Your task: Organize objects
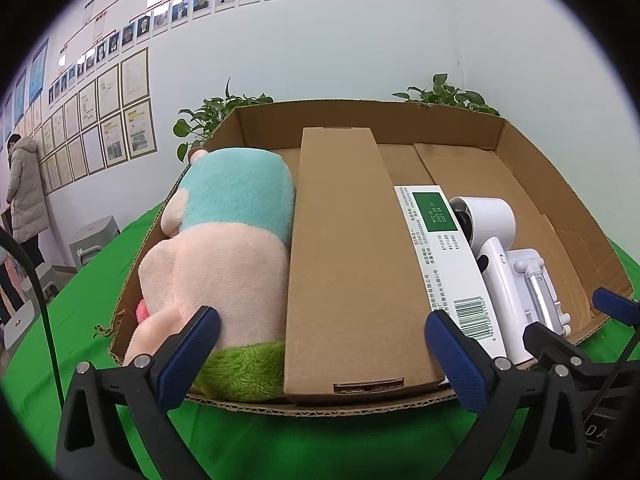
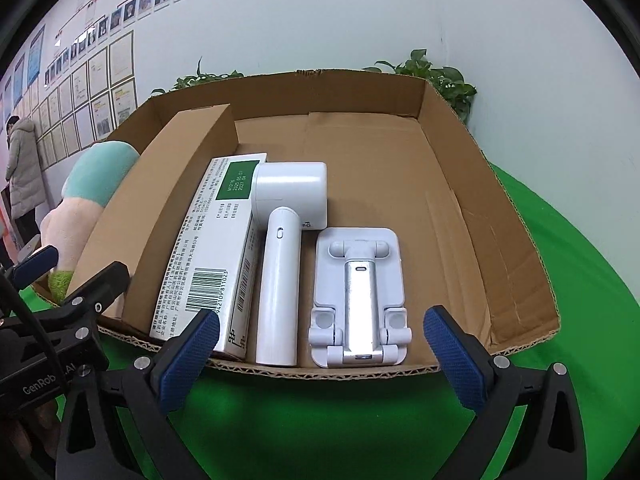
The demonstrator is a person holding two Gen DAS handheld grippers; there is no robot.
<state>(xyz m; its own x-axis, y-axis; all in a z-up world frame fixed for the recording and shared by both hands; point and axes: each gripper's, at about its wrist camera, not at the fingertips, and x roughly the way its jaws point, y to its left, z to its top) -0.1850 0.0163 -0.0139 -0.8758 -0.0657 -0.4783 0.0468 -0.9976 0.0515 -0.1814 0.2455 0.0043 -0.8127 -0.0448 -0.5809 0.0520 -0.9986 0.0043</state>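
Note:
A shallow cardboard tray (image 1: 360,118) (image 2: 516,264) on green cloth holds a plush toy (image 1: 224,248) (image 2: 92,184) at the left, a long brown carton (image 1: 344,264) (image 2: 160,216), a white box with a green label and barcode (image 1: 444,256) (image 2: 216,256), a white handheld fan (image 1: 492,248) (image 2: 284,256) and a white folding stand (image 1: 540,284) (image 2: 358,300). My left gripper (image 1: 324,344) is open and empty at the tray's near edge, in front of the brown carton. My right gripper (image 2: 322,344) is open and empty at the near edge, in front of the fan and stand.
The tray's right half (image 2: 400,168) is bare cardboard. Potted plants (image 1: 216,112) (image 2: 436,76) stand behind the tray against a white wall. A person in a grey coat (image 1: 24,184) stands far left by framed papers. Grey stools (image 1: 92,240) sit beyond the table's left edge.

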